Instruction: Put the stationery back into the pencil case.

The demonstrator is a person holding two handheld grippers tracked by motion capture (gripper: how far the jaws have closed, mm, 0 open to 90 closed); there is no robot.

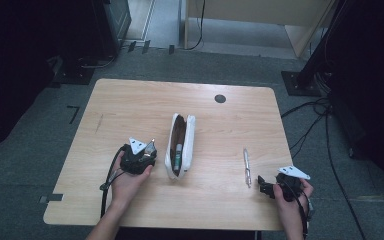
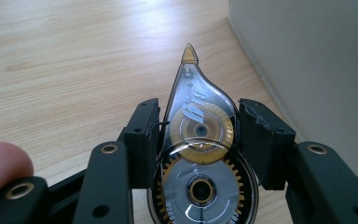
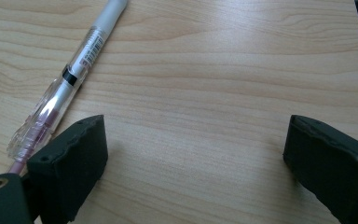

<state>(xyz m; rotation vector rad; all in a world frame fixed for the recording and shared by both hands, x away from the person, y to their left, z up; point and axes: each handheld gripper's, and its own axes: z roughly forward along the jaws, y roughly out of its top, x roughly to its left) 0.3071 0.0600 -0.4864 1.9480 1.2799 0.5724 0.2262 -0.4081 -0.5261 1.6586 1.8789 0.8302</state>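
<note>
My left gripper [image 1: 147,151] pinches the clear correction tape dispenser [image 2: 199,144] just left of the open white pencil case [image 1: 186,137], while my right gripper [image 1: 263,186] sits spread beside the pen [image 3: 70,79].

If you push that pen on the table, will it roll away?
Probably, if pushed from the side: the pen has a round, smooth barrel and lies flat on the bare table. It looks like thin plastic, so likely light and stiff.

The high view looks down on the whole table [image 1: 130,100]; both gripper views sit close above its wood, sharing that surface.
</note>
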